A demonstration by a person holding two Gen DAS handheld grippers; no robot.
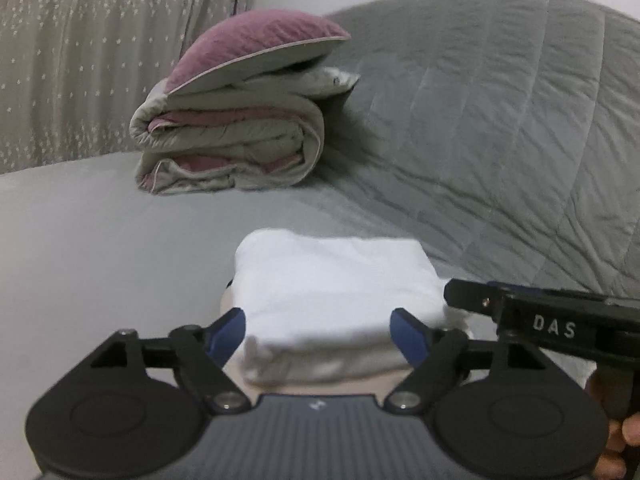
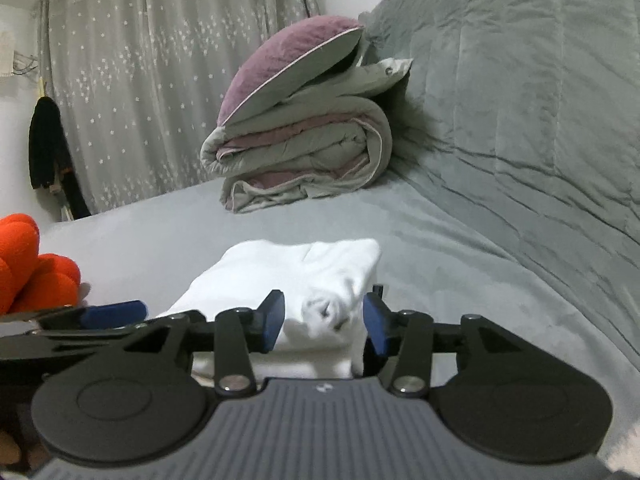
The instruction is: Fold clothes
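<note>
A white garment (image 1: 336, 292) lies folded into a thick rectangle on the grey bed sheet (image 1: 100, 240). My left gripper (image 1: 318, 336) is open, its blue pads on either side of the garment's near edge. My right gripper (image 2: 325, 326) is open too, its pads straddling the garment's (image 2: 304, 276) near right corner, where the cloth bunches. The right gripper's black body marked DAS (image 1: 560, 324) shows at the right of the left wrist view. The left gripper's blue fingertip (image 2: 112, 312) shows at the left of the right wrist view.
A folded grey and mauve quilt with a mauve pillow on top (image 1: 236, 120) sits at the back of the bed. A grey quilted cover (image 1: 500, 120) rises on the right. An orange plush toy (image 2: 28, 264) lies at the left. Star-patterned curtains (image 2: 140, 80) hang behind.
</note>
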